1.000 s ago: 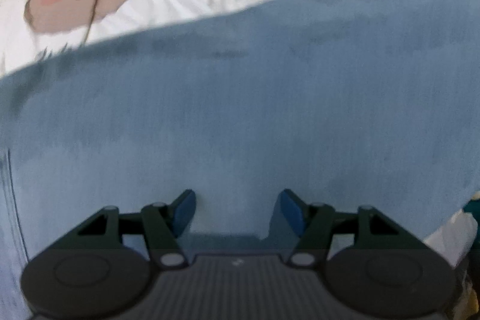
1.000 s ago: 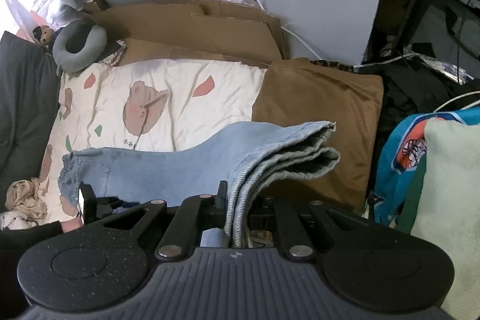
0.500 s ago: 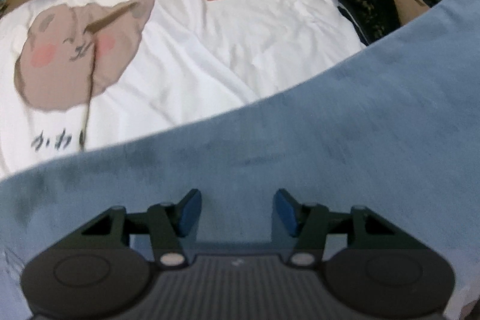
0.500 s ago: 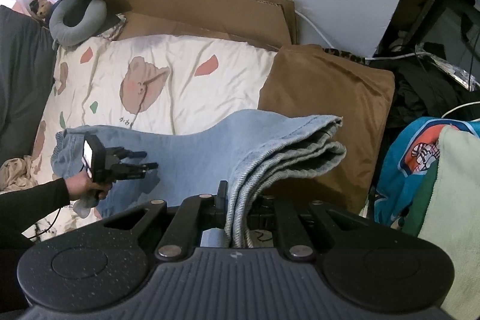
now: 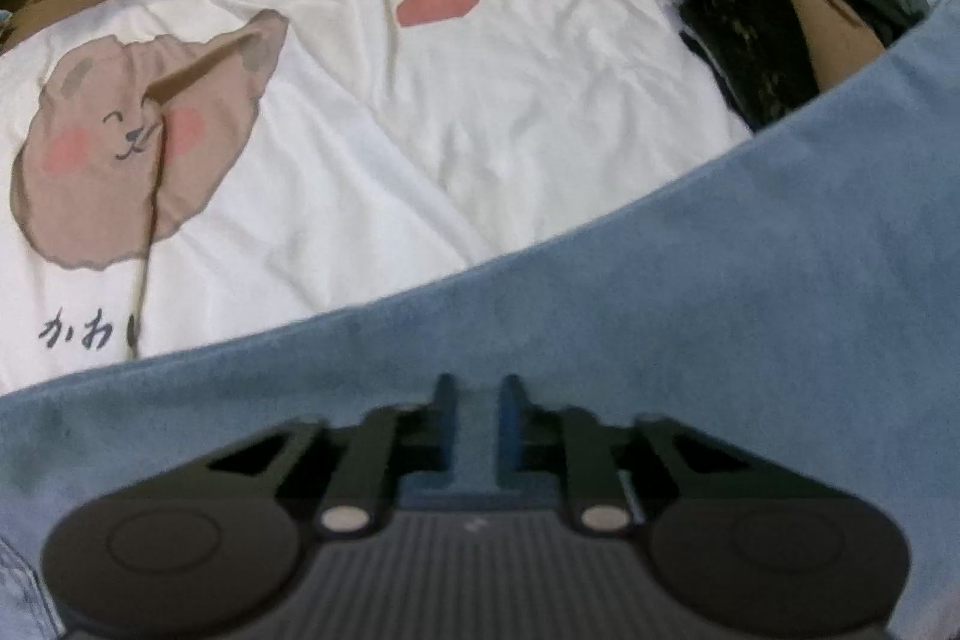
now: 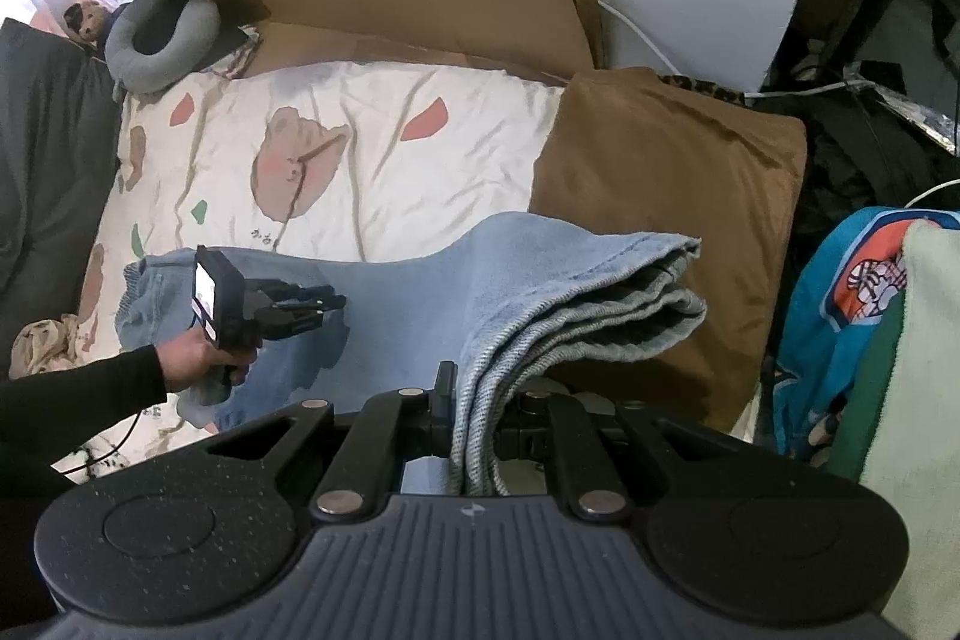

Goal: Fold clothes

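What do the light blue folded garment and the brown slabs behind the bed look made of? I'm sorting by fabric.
The light blue folded garment looks like washed denim: matte, with a twill weave and stitched hems on its stacked edges; likely jeans. The brown slabs look like corrugated cardboard: flat, dull, with creased and cut flap edges. The right gripper jaws clamp the denim layers.

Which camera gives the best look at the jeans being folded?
The right wrist view: it shows the jeans whole on the bed, waistband at left and stacked hems pinched in the right gripper. The left wrist view shows only a close, featureless expanse of denim.
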A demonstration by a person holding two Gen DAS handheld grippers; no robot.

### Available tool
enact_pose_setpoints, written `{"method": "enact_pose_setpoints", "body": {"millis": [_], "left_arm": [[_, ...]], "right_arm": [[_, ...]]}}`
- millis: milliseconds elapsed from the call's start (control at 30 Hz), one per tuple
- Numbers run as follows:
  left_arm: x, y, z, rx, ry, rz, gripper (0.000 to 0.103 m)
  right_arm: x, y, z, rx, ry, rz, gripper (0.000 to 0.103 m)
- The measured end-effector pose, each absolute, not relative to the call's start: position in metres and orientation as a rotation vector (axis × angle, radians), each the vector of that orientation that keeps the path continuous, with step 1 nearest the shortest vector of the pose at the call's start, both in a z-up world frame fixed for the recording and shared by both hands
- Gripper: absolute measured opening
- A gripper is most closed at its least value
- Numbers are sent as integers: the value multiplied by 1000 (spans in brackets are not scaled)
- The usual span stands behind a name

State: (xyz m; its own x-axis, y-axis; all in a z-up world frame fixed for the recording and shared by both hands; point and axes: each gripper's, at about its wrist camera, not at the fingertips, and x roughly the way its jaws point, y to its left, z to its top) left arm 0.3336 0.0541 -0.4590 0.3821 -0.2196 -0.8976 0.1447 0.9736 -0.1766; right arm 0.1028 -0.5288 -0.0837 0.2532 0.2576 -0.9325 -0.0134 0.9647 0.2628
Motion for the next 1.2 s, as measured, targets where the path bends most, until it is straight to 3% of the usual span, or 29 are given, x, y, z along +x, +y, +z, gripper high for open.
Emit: {"method": "enact_pose_setpoints", "body": {"millis": [333, 800, 1200], "left_arm": [[329, 49, -467, -84, 1143, -222, 7], [386, 20, -468, -80, 1212, -233, 8], [303, 16, -467, -171, 1263, -309, 7]], "right_arm": [[109, -520, -86, 211, 1298, 217, 9], [108, -502, -77, 209, 1277, 226, 9], [120, -481, -52, 174, 1213, 278, 9]]}}
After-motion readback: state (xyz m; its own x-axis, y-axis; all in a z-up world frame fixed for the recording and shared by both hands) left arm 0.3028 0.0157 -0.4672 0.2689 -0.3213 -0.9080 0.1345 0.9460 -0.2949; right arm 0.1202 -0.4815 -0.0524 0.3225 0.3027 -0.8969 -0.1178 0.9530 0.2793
